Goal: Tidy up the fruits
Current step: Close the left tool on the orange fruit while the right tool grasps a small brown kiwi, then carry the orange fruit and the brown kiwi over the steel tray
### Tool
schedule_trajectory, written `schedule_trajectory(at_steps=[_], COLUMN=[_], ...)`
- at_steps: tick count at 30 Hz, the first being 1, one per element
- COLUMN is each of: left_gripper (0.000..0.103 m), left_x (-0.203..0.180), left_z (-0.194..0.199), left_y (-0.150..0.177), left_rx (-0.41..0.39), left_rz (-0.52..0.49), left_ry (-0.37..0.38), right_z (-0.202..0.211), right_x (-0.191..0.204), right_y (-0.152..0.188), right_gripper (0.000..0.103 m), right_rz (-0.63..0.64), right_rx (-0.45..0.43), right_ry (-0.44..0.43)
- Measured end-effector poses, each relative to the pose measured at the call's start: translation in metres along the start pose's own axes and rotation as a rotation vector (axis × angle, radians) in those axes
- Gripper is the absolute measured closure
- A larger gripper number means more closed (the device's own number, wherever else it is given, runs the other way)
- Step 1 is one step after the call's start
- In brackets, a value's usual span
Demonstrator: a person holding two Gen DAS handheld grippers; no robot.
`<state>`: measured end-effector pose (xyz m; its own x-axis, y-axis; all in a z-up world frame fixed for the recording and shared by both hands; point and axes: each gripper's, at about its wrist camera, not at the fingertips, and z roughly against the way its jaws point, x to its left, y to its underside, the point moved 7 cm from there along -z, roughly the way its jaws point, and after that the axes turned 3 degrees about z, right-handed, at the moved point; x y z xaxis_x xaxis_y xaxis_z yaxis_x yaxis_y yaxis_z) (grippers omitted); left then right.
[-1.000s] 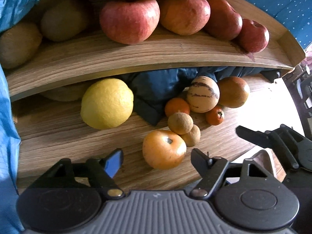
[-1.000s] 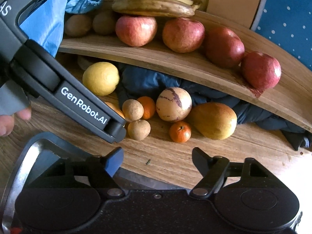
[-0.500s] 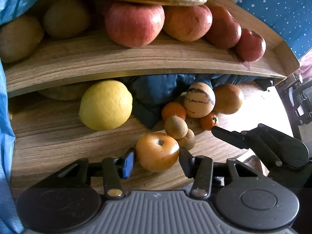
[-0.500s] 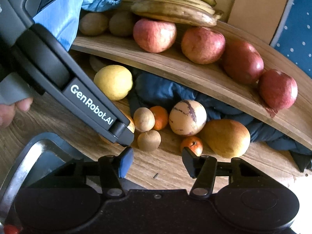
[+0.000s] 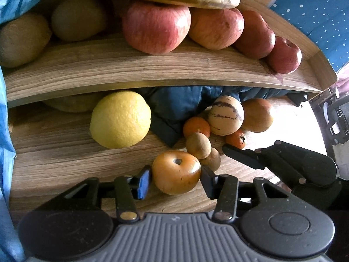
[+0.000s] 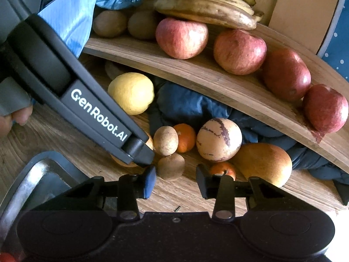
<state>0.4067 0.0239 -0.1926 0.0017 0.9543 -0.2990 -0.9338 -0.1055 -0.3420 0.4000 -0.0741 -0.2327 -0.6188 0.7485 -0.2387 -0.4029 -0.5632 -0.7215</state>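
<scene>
My left gripper (image 5: 174, 180) is closed on an orange persimmon (image 5: 176, 172) that rests on the wooden table; both pads touch its sides. In the right wrist view the left gripper's body (image 6: 87, 109) covers most of that persimmon (image 6: 150, 142). My right gripper (image 6: 175, 182) is partly open and empty, its fingers on either side of a small brown fruit (image 6: 171, 167). Nearby lie a second brown fruit (image 6: 165, 140), two tangerines (image 6: 185, 137), a striped pale melon (image 6: 219, 138), a mango (image 6: 265, 163) and a lemon (image 6: 130, 92).
A curved wooden shelf (image 6: 218, 85) above holds several red apples (image 6: 181, 37), kiwis (image 6: 110, 24) and bananas (image 6: 207, 8). A dark blue cloth (image 6: 192, 107) lies under the shelf. A metal tray (image 6: 28, 179) sits at the lower left. A blue sleeve (image 5: 6, 152) fills the left edge.
My left gripper moved forward around the persimmon and closed on it. My right gripper moved toward the small fruits and narrowed its opening around the brown one.
</scene>
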Motion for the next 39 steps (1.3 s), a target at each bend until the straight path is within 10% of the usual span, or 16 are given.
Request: schedule_trajectory(at_steps=[39], left_gripper=[0.051], left_x=[-0.014], left_z=[0.024], left_y=[0.037], left_rx=[-0.083], left_rz=[0.047], left_ry=[-0.035], right_z=[0.037], right_x=[0.009], right_y=[0.021], right_gripper=[0.073], right_rz=[-0.008], right_rx=[-0.043], right_ry=[-0.051])
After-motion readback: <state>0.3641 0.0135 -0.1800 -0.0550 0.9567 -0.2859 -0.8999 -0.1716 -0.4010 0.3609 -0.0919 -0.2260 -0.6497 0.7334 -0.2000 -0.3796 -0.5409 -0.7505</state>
